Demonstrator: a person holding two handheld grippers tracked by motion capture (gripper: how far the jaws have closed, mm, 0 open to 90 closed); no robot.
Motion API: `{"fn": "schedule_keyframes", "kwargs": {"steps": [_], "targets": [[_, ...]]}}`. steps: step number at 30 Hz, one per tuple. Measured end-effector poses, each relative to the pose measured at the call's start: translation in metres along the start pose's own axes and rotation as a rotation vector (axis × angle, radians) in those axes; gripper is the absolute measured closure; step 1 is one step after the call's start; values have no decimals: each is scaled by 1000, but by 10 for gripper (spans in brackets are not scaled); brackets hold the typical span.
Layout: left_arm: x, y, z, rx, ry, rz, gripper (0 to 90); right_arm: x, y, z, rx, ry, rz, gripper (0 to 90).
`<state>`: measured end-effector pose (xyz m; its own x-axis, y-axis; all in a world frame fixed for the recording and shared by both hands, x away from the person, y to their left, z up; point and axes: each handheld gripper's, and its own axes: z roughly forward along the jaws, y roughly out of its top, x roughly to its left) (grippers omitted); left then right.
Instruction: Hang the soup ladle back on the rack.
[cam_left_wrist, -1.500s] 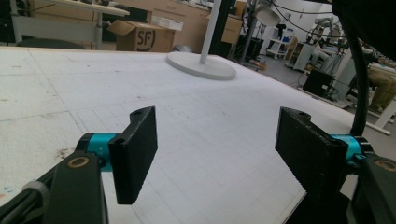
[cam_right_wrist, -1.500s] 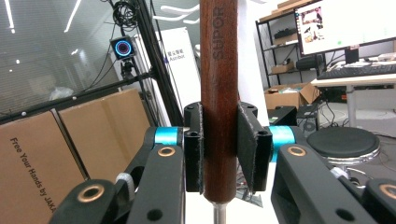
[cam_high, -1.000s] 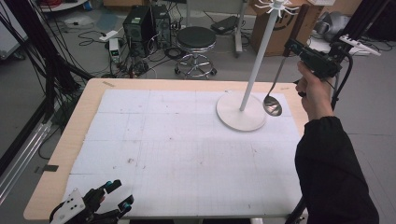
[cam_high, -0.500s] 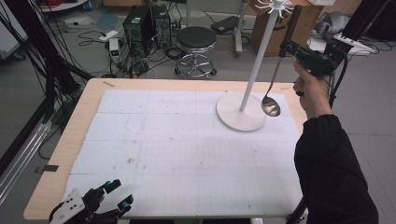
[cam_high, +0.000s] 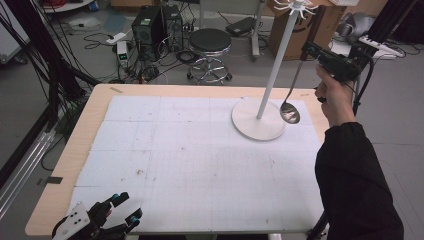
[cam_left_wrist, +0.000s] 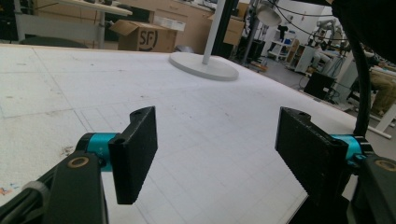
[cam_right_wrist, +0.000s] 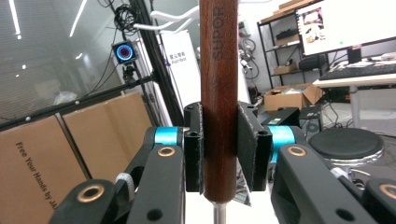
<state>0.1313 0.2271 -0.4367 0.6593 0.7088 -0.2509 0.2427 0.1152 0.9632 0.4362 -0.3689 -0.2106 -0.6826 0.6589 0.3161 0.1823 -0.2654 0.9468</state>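
The ladle hangs in the air above the table's far right corner, bowl down, its polished metal bowl just over the rim of the white stand's round base. Its dark wooden handle stands upright between the jaws of the right hand-held gripper, which are clamped on the wood from both sides. In the high view that hand-held gripper is raised beside the stand's thin pole.

The ladle looks stiff and fairly light, with most of its weight probably low in the steel bowl, so held high on the handle it should hang plumb and may swing if moved quickly. The varnished wood is smooth and round; it could twist or slide in flat pads, so a firm squeeze across the thick part of the handle seems the right hold. The thin metal shank below would be slipperier.

The stand carries white hooks at its top.

The left hand-held gripper lies at the table's near left corner, jaws apart with nothing between them.
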Motion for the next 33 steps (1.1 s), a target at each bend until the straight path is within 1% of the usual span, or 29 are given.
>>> {"fn": "schedule_keyframes", "kwargs": {"steps": [2,6,7,9,12,18,19,28,30,33], "targets": [[0,0,0,2,-2,3,302,-2,1,-3,-4,-7,8,742],[0,0,1,2,2,1,302,-5,3,-8,-19,-1,11,742],[0,-1,1,1,2,-4,302,-5,4,-8,-15,-1,16,742],[1,-1,1,4,6,-2,302,-5,4,-6,-11,3,8,742],[1,-1,1,4,8,-1,302,-4,5,-5,-6,20,8,742],[1,-1,0,5,10,-3,302,-6,5,-2,6,19,7,742],[1,-1,0,4,10,-3,302,-6,5,-2,7,18,14,742],[2,-1,1,6,14,-6,302,-13,5,-5,-10,11,29,741],[3,-2,1,6,15,-8,302,-14,5,-5,-4,13,35,742],[3,-2,1,10,17,-7,302,-15,4,-4,-9,22,35,742]]}}
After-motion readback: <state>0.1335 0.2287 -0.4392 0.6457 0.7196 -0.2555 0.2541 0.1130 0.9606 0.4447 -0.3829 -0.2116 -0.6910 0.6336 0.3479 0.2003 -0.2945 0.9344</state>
